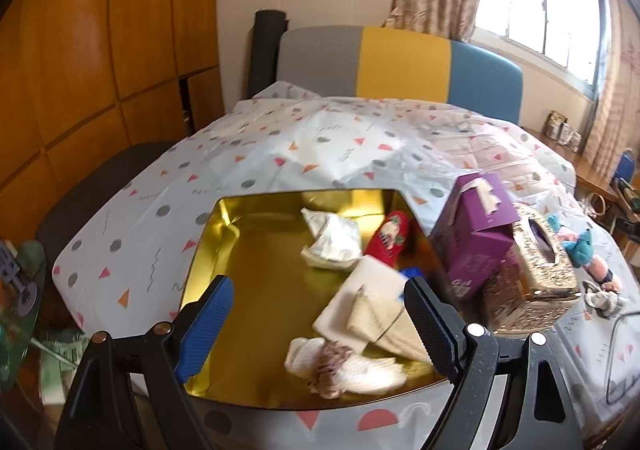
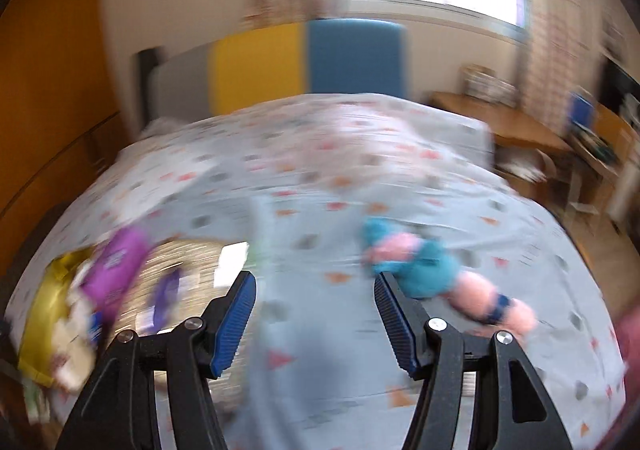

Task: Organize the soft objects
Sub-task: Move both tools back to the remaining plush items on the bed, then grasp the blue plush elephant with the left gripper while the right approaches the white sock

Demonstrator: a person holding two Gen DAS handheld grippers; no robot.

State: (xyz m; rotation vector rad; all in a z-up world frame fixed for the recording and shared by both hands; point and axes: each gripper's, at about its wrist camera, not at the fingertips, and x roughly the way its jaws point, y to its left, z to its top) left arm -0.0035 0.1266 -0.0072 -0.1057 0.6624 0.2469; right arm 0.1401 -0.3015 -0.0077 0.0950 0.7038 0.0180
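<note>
A gold-lined box (image 1: 216,234) lies on the patterned bedsheet (image 1: 320,137). It holds a crumpled white cloth (image 1: 332,238), a red sock (image 1: 390,240), a cream folded cloth (image 1: 372,302) and a white and brown knitted piece (image 1: 340,364). My left gripper (image 1: 316,314) hangs open above the box with nothing between its fingers. A teal and pink plush toy (image 2: 432,270) lies on the sheet, and also shows at the right in the left wrist view (image 1: 588,246). My right gripper (image 2: 316,314) is open and empty, just left of the toy; its view is blurred.
A purple carton (image 1: 480,230) and a glittery gold tissue box (image 1: 532,270) stand right of the gold box, with a small grey sock (image 1: 604,300) and a dark cable (image 1: 616,362) beyond. A grey, yellow and blue headboard (image 1: 400,65) stands behind; a wooden desk (image 2: 520,129) at far right.
</note>
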